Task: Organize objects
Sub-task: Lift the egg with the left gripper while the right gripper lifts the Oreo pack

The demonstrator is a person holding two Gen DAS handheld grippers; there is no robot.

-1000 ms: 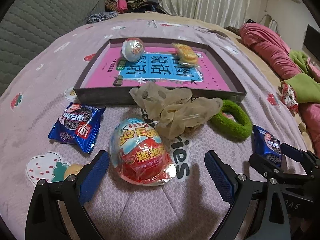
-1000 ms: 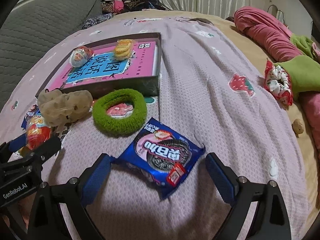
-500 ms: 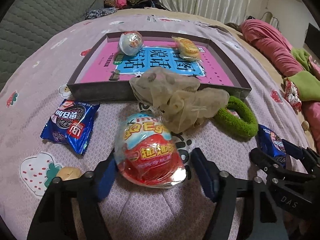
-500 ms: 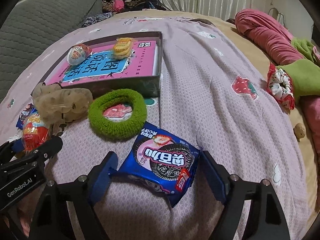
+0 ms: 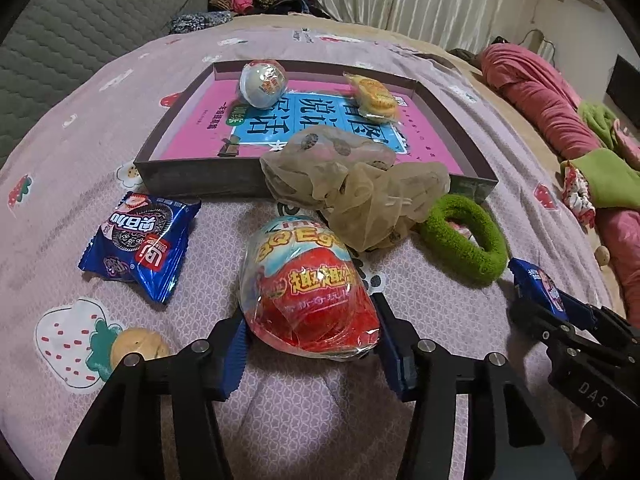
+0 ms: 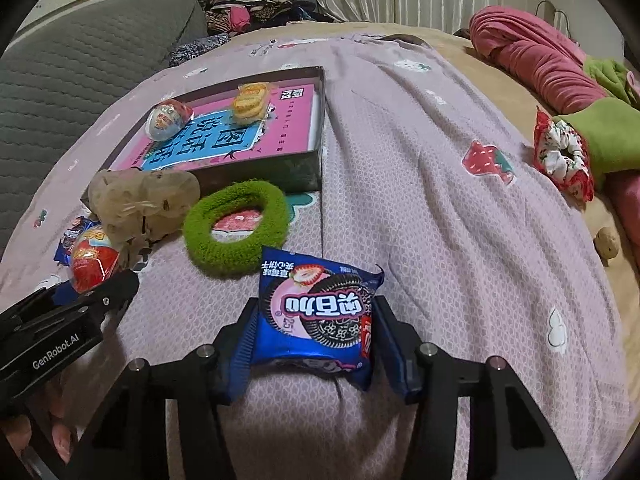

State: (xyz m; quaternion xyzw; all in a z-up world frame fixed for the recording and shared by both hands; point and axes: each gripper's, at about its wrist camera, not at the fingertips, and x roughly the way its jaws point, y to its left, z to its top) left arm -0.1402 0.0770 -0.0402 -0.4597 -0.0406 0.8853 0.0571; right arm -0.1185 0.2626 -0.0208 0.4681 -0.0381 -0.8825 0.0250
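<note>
A red foil-wrapped toy egg [image 5: 308, 292] lies on the lilac bedspread between the blue pads of my left gripper [image 5: 310, 314]. The jaws are closing and both pads touch the egg's wrapper. In the right wrist view, a blue cookie packet [image 6: 320, 316] sits crumpled between the pads of my right gripper [image 6: 316, 308]. Those jaws are closing too and press on its sides. Behind stands a shallow dark box [image 5: 192, 178] lined with a pink book. It holds a silver-blue egg [image 5: 264, 84] and a yellow biscuit pack [image 5: 374, 96].
A beige gauzy scrunchie [image 5: 352, 184] leans on the box front, with a green fuzzy ring [image 5: 464, 240] beside it. A second blue cookie packet [image 5: 140, 240] and a small tan ball [image 5: 138, 346] lie left. A floral scrunchie [image 6: 560, 156] and pink bedding [image 6: 532, 56] lie right.
Both grippers' jaws have narrowed from wide apart. The left pads now touch the red egg. The right pads squeeze the cookie packet, which has turned and crumpled.
</note>
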